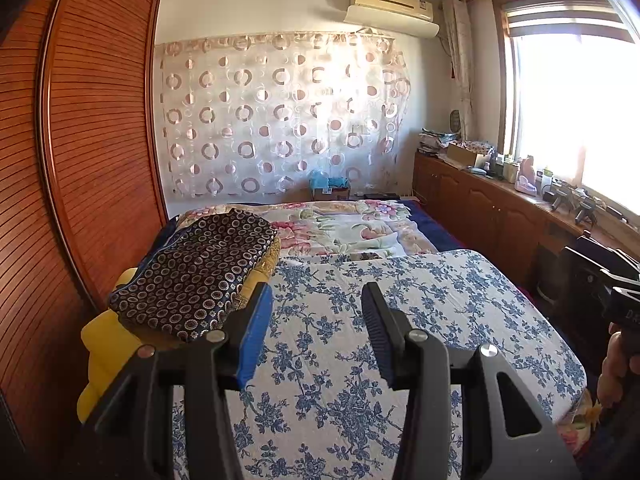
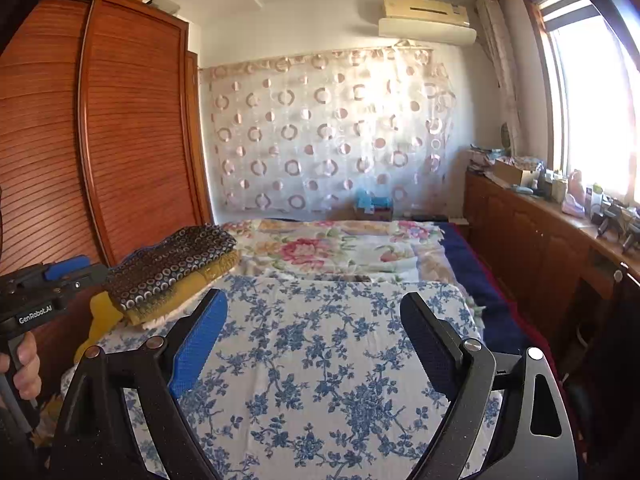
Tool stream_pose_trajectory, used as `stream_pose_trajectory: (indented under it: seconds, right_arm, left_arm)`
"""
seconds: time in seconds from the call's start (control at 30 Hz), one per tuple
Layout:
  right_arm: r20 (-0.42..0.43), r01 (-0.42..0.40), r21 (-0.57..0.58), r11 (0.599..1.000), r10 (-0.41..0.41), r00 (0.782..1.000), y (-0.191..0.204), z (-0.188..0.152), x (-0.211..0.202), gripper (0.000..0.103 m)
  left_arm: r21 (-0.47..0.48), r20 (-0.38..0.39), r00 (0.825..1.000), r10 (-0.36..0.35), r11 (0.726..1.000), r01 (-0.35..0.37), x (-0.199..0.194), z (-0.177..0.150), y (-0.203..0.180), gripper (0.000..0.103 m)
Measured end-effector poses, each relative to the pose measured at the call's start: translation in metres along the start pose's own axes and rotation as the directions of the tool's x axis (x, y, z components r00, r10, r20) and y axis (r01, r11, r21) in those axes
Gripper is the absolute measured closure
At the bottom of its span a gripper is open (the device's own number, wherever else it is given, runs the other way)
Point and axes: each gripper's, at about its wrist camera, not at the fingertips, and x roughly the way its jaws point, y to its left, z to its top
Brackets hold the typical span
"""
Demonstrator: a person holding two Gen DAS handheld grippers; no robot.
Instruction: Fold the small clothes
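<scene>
A folded dark garment with small rings (image 1: 200, 272) lies on top of a folded mustard-yellow one (image 1: 266, 266), stacked at the left edge of the blue-flowered white work surface (image 1: 400, 320). My left gripper (image 1: 316, 292) hovers over this surface just right of the stack, open, with nothing between its fingers. My right gripper (image 2: 314, 298) hangs over the same flowered surface (image 2: 320, 360), open wide and empty. From the right wrist view the stack (image 2: 172, 268) sits to the front left. Beside it a hand (image 2: 24, 364) holds the left gripper's handle.
A wardrobe with slatted wooden doors (image 1: 80, 160) stands close on the left. A bed with a flowered quilt (image 1: 340, 228) lies beyond the surface. A low wooden cabinet (image 1: 480, 208) crowded with small items runs under the window on the right. A yellow cushion (image 1: 96, 360) sticks out under the stack.
</scene>
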Motion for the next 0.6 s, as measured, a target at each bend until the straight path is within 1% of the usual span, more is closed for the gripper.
stream_pose_trajectory:
  seconds: [0.6]
  right_arm:
    - [0.000,-0.004,-0.001,1.000,0.004,1.000,0.0019,-0.0004,-0.0005,0.013]
  left_arm:
    - [0.010,0.009,1.000,-0.010,1.000,0.010,-0.0058,0.0041,-0.0072,0.057]
